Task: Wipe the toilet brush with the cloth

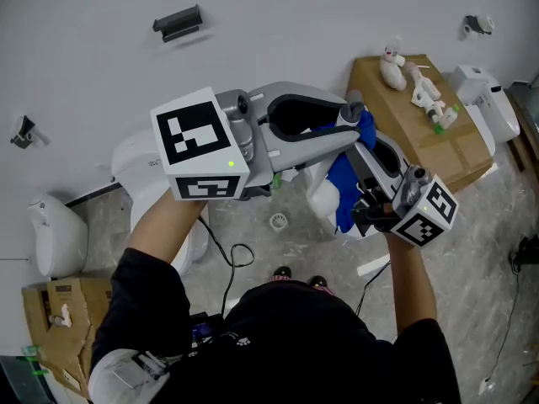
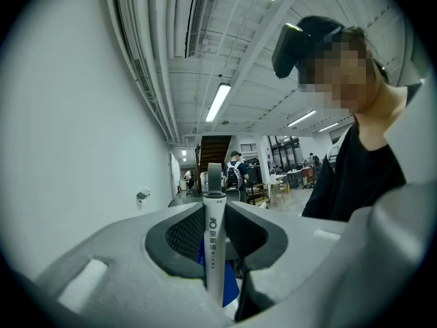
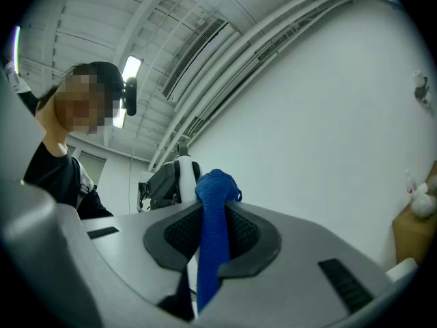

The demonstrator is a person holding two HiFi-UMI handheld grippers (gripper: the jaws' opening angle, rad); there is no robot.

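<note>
The left gripper is clenched on the white handle of the toilet brush, which stands upright between its jaws, grey end up. The right gripper grasps the blue cloth, which hangs just beside the brush; a cardboard box lies beyond on the floor

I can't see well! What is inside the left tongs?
A slim white plastic brush handle stands clamped between the left tongs, blue fabric cloth showing behind it. Its brush end is covered.
</note>
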